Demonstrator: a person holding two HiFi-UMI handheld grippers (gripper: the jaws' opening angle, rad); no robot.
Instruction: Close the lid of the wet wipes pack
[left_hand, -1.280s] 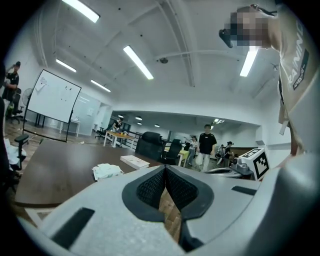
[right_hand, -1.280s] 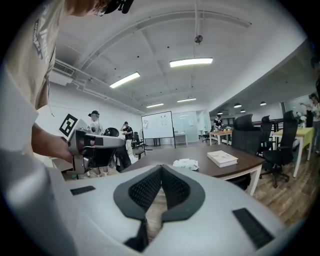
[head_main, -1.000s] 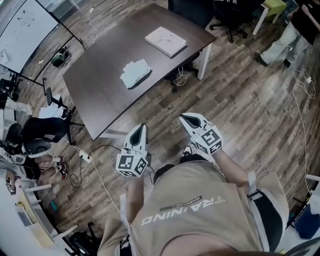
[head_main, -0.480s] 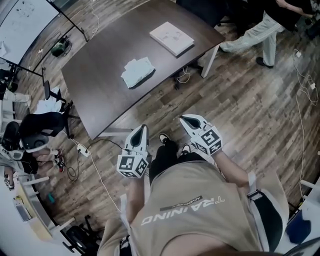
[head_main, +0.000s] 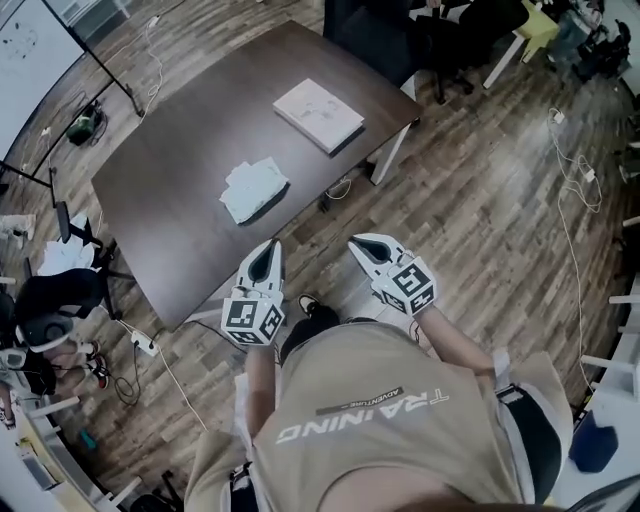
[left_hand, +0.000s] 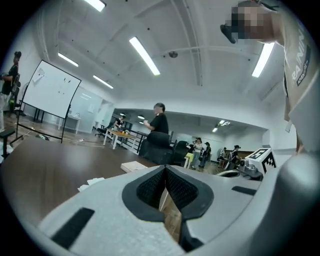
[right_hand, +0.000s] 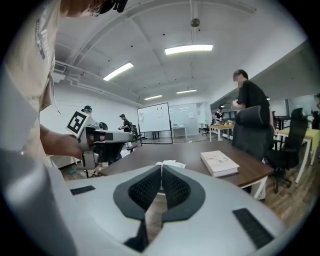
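Person holds left tool (head_main: 268, 246) and right tool (head_main: 356, 243) side by side in front of torso, over wooden floor (head_main: 480, 200), just short of bench (head_main: 170, 160) edge. Jaws of left tool (left_hand: 165, 168) closed, tips together, nothing between them. Jaws of right tool (right_hand: 161, 168) closed too, empty. The wet wipes pack (head_main: 254, 189) lies on bench straight ahead of left tool, well apart from both tools, touched by neither. Pack is white with uneven top; lid possibly open, too small to tell. White book (head_main: 319, 114) on bench farther ahead, beyond pack, roughly ahead of right tool, near bench's far corner. Dark office chair (head_main: 375, 30) beyond bench. Other people (left_hand: 159, 120) in background of both gripper views.
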